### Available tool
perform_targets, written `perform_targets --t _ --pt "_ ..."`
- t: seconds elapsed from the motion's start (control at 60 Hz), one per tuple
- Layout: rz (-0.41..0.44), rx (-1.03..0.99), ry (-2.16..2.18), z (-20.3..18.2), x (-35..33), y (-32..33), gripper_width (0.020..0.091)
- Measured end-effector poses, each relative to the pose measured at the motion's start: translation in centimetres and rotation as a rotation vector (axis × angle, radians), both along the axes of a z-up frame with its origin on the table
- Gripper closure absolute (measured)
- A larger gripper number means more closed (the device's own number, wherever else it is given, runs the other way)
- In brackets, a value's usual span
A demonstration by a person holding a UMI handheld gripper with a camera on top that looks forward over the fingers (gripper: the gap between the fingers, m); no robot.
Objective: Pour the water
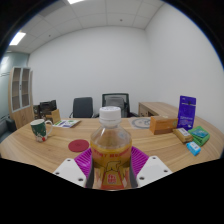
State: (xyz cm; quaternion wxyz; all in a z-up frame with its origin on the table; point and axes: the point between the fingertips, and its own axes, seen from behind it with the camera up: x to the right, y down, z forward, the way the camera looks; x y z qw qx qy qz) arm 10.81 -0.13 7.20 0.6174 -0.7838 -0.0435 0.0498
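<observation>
The 2 fingers (111,165) squeeze a clear plastic bottle with a white cap and orange drink inside (111,150), and their purple pads (84,158) press on both its sides. The bottle stands upright over the light wooden surface (40,148). A small round red lid (79,146) lies just beside it. A green and white mug (39,128) stands farther away.

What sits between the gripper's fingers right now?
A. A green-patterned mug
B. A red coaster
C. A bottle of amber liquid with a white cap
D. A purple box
C: the bottle, white-capped and filled with amber liquid, stands between the purple pads of the gripper, while the mug stands off on the table, beyond the fingers.
</observation>
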Motion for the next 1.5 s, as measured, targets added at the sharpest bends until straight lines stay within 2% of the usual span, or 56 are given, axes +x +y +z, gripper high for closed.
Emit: perform_targets --t 0.05,0.133,0.15,0.267,0.383,0.483,0.667,0.85,0.9,1.1,1.2,1.267,1.35,1.383,1.433,1.5 --pt "-0.006 -0.025 -0.002 -0.1 -0.1 0.3 0.0632" --pt "-0.017 -0.086 -0.04 0.0 -0.3 1.1 0.0639" --pt "-0.024 -0.091 -0.044 0.2 -0.3 1.3 0.0657" --pt "-0.029 -0.046 -0.191 3.9 -2.5 4.0 0.0657" --pt "0.036 0.015 -0.4 8.1 -7.9 7.0 0.0657" --pt "0.109 0.056 -0.717 9.5 -13.4 9.4 0.0658" --pt "0.178 0.094 -1.397 9.8 -21.4 12.1 0.0658" --pt "0.307 0.064 -1.929 9.1 -25.8 13.6 0.066" --pt "0.349 0.035 -2.032 8.7 -25.9 13.7 0.0658" --pt "0.397 -0.053 -2.187 8.5 -25.8 13.1 0.0657" --pt "0.375 -0.038 -2.141 9.0 -26.0 13.7 0.0657" --pt "0.325 -0.021 -1.995 10.3 -26.2 14.4 0.0656" --pt "0.199 0.036 -1.647 12.4 -26.3 15.2 0.0655" --pt "0.105 0.088 -1.476 13.4 -25.9 14.9 0.0656" --pt "0.07 0.094 -1.208 14.6 -25.7 15.0 0.0654" --pt "-0.033 0.107 -0.905 15.3 -23.3 14.4 0.0652"
